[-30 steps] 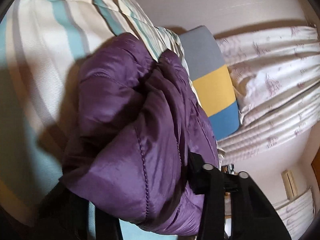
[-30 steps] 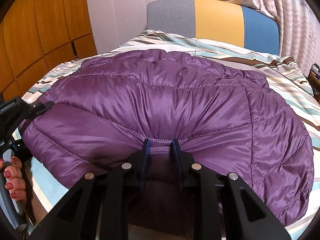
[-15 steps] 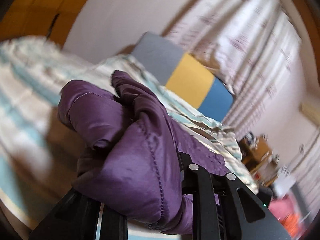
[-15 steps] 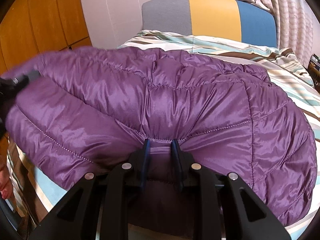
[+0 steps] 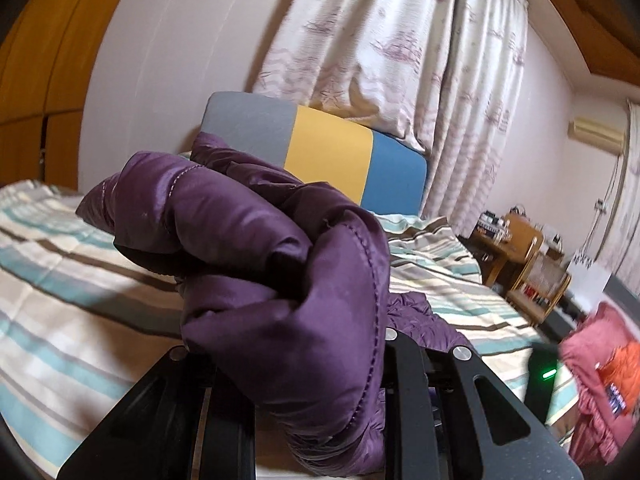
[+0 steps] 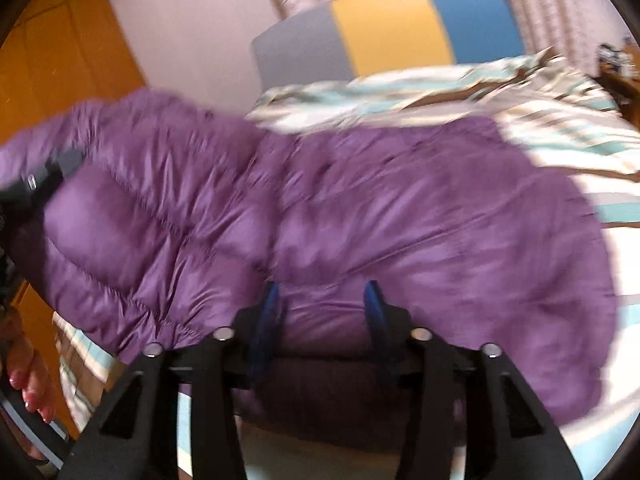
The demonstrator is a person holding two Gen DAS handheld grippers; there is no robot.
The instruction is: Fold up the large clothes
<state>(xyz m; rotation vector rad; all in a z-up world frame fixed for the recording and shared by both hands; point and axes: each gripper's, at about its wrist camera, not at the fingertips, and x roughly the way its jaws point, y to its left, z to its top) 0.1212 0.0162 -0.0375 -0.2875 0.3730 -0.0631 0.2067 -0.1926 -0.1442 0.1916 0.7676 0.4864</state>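
Purple jacket (image 5: 280,280) hides left jaws clenching it, right jaws just opening, blurry.

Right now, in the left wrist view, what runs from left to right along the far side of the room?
Wooden wardrobe → plain wall → grey, yellow and blue headboard → patterned curtain → wooden side table → wall air conditioner.

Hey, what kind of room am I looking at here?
Most likely a bedroom in a home: a bed with striped bedding, a grey, yellow and blue padded headboard, patterned curtains, and a wall-mounted air conditioner.
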